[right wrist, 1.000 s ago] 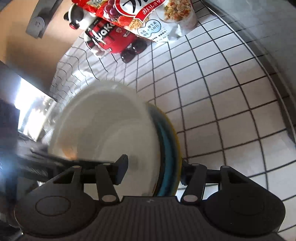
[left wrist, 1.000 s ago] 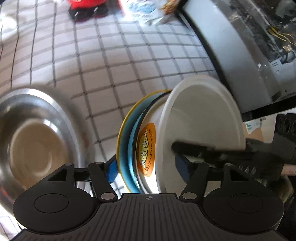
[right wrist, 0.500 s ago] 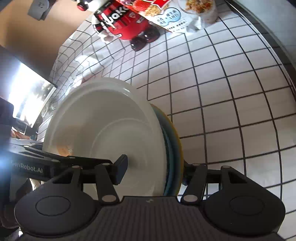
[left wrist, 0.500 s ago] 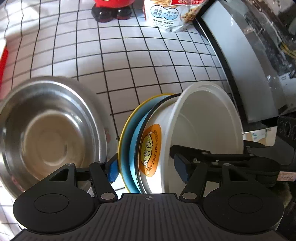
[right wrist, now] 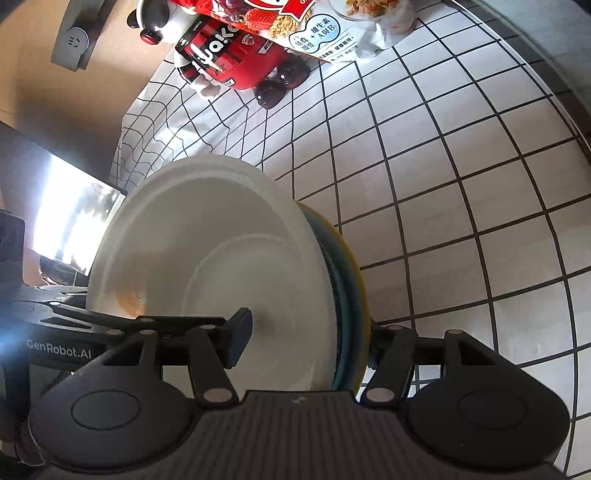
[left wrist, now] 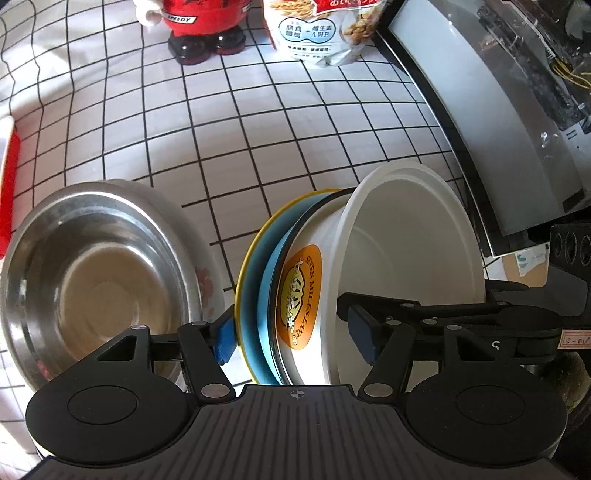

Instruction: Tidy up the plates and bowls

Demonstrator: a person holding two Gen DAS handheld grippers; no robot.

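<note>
Worked over a white tablecloth [left wrist: 258, 122] ruled in black squares. Found a steel bowl [left wrist: 96, 266] resting mouth-up on it at the left, just beside the carried stack; judged it a likely place to nest that stack.

Carried a white bowl [left wrist: 406, 251] with an orange label, turned on its side, apparently clear of the cloth. Backed it with a blue plate [left wrist: 267, 295] and a yellow plate [left wrist: 247, 273], pressed flat against its base, all three on edge so that one clamp could span them.

Noted a cereal bag [left wrist: 321, 33] and a red figurine [left wrist: 201, 26] at the far edge, well apart from the work.

Clamped the left gripper [left wrist: 294, 339] across the stack: one pad behind the yellow plate, the other inside the bowl. Clamped the right gripper [right wrist: 306, 347] likewise from the opposite side. Used both, in all likelihood, to keep the loose pieces from sliding apart or pivoting.
</note>
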